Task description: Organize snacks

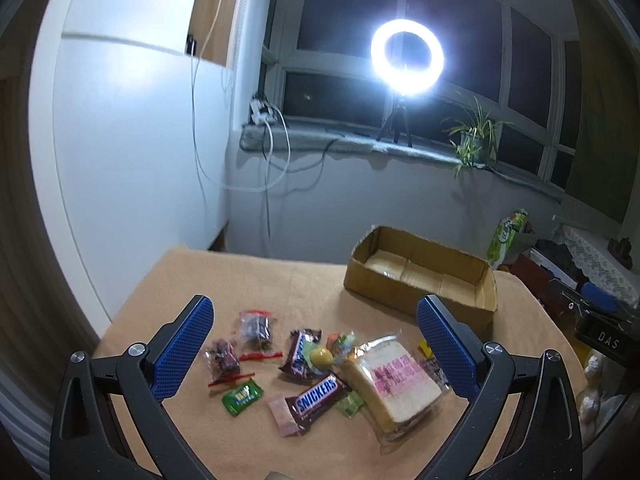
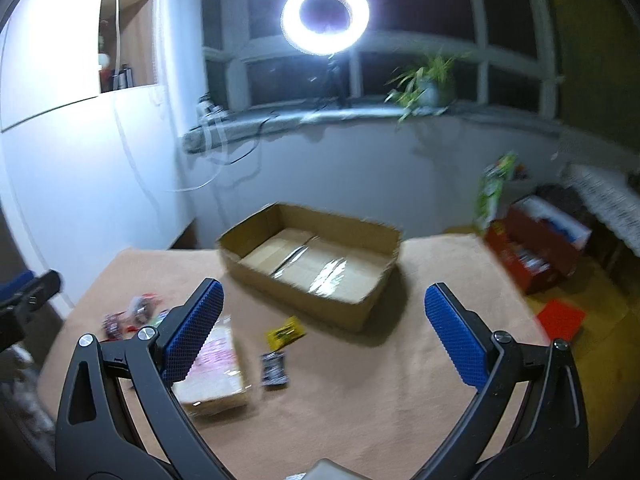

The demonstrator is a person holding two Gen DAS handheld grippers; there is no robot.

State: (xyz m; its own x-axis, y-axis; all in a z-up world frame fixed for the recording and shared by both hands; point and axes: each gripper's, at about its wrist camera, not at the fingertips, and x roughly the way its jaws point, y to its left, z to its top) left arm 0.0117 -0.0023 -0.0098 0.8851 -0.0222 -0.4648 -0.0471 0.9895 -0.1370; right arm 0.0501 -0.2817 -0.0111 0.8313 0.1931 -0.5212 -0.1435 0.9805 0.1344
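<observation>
A pile of snacks lies on the tan cloth-covered table: a Snickers bar, a second brown bar, wrapped bread slices, two clear bags with red seals, a green candy and a yellow round sweet. My left gripper hovers open above the pile, holding nothing. An empty cardboard box sits behind. In the blurred right wrist view my right gripper is open before the box, with the bread, a yellow packet and a dark packet below.
A lit ring light on a tripod and a potted plant stand on the windowsill. Cables hang down the white wall. Right of the table are a green bag, a red box and clutter.
</observation>
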